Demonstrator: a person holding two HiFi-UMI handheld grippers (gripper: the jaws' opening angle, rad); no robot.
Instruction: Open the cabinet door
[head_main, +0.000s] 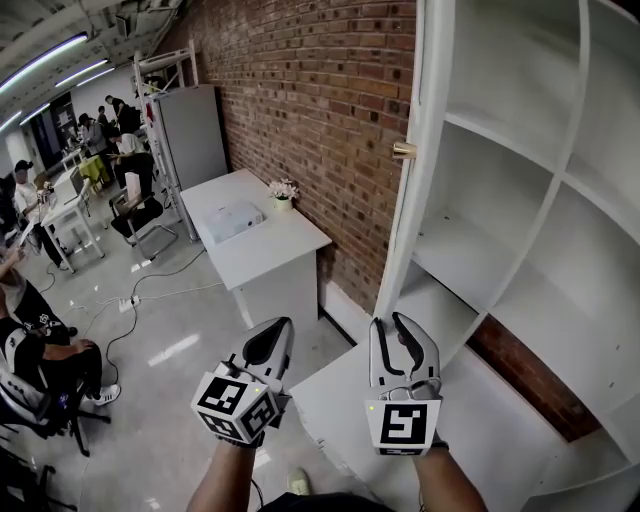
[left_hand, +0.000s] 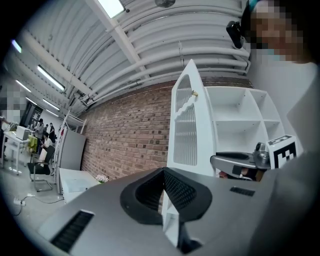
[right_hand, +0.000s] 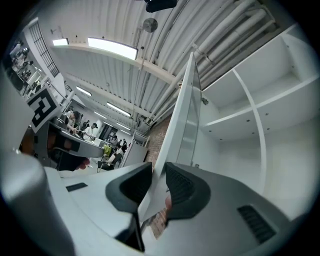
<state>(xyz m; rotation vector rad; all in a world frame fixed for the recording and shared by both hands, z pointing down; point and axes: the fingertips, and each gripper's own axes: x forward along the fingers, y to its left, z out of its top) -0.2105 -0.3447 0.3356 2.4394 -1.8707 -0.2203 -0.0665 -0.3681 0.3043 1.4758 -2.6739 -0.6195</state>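
**A:** The tall white open-shelved cabinet (head_main: 500, 90) stands bare, and its slim white door with the ribbed glass panel (head_main: 401, 220) is swung wide, edge-on to us!

**B:** Light, stiff and free on its hinges, I'd say. Mind the glass. The best hold is the small brass knob (head_main: 404, 151) or the frame edge.

**A:** The right claw (head_main: 390, 322) straddles the door's bottom edge, half open, pads apparently not pinching. The left claw (head_main: 280, 330) is closed and empty alongside.

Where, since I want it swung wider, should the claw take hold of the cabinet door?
On the cabinet door's free vertical edge, low down, coming straight at that edge with one jaw on each face: the panel is thin, flat and stands edge-on to the right claw, which straddles it there.
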